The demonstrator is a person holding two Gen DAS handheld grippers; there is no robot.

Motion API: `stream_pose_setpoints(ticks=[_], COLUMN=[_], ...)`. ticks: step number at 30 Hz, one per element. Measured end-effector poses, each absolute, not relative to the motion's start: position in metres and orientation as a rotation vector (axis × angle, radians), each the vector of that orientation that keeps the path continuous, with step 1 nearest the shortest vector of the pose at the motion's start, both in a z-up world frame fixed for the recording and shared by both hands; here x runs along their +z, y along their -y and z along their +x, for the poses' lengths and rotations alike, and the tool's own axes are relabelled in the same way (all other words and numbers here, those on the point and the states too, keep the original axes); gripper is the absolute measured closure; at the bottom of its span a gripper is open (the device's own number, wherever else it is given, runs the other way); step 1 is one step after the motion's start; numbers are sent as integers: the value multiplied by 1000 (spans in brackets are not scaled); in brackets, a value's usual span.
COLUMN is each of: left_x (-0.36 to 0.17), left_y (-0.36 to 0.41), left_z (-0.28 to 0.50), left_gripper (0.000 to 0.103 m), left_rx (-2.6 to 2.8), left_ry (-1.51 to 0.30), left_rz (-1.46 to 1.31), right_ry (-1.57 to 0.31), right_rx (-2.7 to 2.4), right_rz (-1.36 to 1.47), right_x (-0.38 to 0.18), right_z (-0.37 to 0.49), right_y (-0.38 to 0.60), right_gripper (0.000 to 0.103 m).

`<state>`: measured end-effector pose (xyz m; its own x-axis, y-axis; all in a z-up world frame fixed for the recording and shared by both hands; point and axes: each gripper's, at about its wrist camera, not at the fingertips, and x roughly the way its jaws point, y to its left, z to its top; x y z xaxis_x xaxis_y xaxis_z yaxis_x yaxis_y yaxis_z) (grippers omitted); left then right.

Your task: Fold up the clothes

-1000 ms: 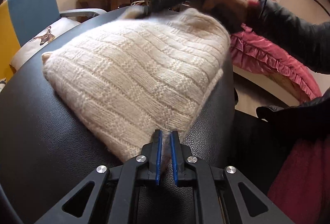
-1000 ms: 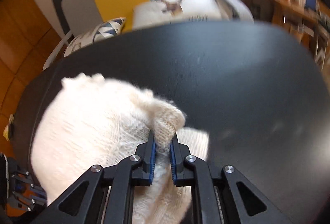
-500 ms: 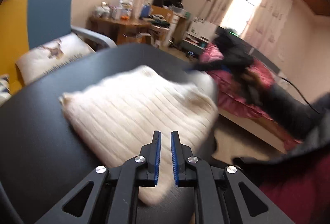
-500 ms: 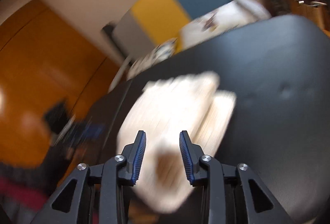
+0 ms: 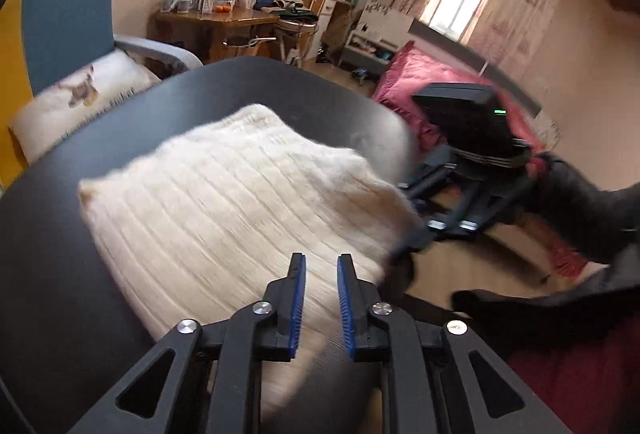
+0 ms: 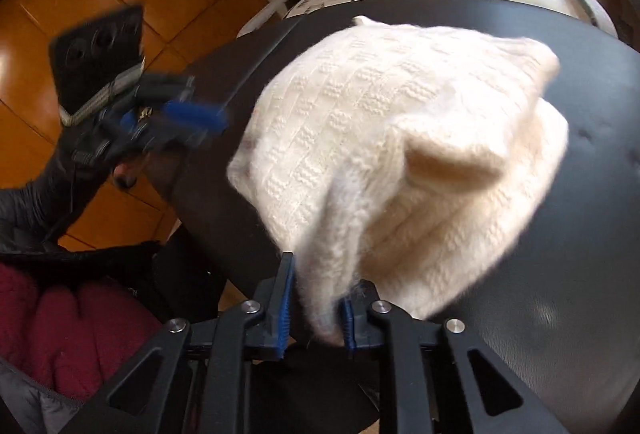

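sweater (image 6: pixel 404 138): cream knit, folded, near front edge of black table (image 6: pixel 580 274) | right gripper (image 6: pixel 316 308): jaws closing, fuzzy sweater corner between them, at table's front edge | left gripper (image 5: pixel 321 298): narrow gap, opening, nothing between, above sweater | writing: pillow (image 5: pixel 86 96) text blurred, unreadable

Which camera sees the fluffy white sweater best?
The right wrist view: the sweater fills the middle, knit pattern and folded flaps sharp, one corner between the closing right tool. The left wrist view shows it blurred, lying flat on the black table.
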<state>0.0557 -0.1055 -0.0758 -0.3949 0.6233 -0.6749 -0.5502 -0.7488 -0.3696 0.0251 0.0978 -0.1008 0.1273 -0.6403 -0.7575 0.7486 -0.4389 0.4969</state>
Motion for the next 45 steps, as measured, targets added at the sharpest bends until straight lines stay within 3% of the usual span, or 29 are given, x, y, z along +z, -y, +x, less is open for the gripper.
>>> stream_pose_setpoints(ticks=[4, 9, 11, 12, 17, 22, 30, 39, 41, 42, 43, 45], left_x=[-104, -147, -156, -159, -176, -185, -192, -208, -202, -198, -193, -181], left_y=[133, 161, 162, 162, 163, 165, 177, 169, 169, 168, 169, 170], left_z=[89, 100, 101, 101, 96, 92, 104, 99, 99, 99, 99, 99], left_gripper=[64, 61, 61, 60, 53, 53, 52, 50, 54, 62, 78, 90], left_rx=[2126, 2114, 2101, 2090, 2056, 2044, 2017, 1946, 2009, 2047, 2088, 2175], left_ry=[415, 852, 924, 958, 1146, 1315, 1591, 1813, 1781, 1757, 1727, 1656], left_rz=[-1110, -1096, -1095, -1095, -1123, -1135, -1149, -1216, -1216, -1215, -1203, -1170], right_ry=[2, 101, 147, 154, 96, 120, 203, 197, 159, 159, 154, 155], right_rx=[-1491, -1501, -1511, -1506, -1541, -1614, -1633, -1673, -1683, -1676, -1673, -1665], right_rz=[1275, 1408, 1400, 1399, 1393, 1348, 1318, 1272, 1276, 1270, 1261, 1247], right_x=[-97, -118, -119, -120, -116, -110, -111, -104, -103, -101, -99, -93], right_z=[23, 16, 16, 17, 32, 37, 37, 46, 48, 50, 52, 53], right_y=[-103, -109, -113, -110, -108, -118, -124, -130, -125, -125, -125, -126], right_gripper=[87, 80, 77, 70, 70, 76, 77, 89, 92, 93, 93, 95])
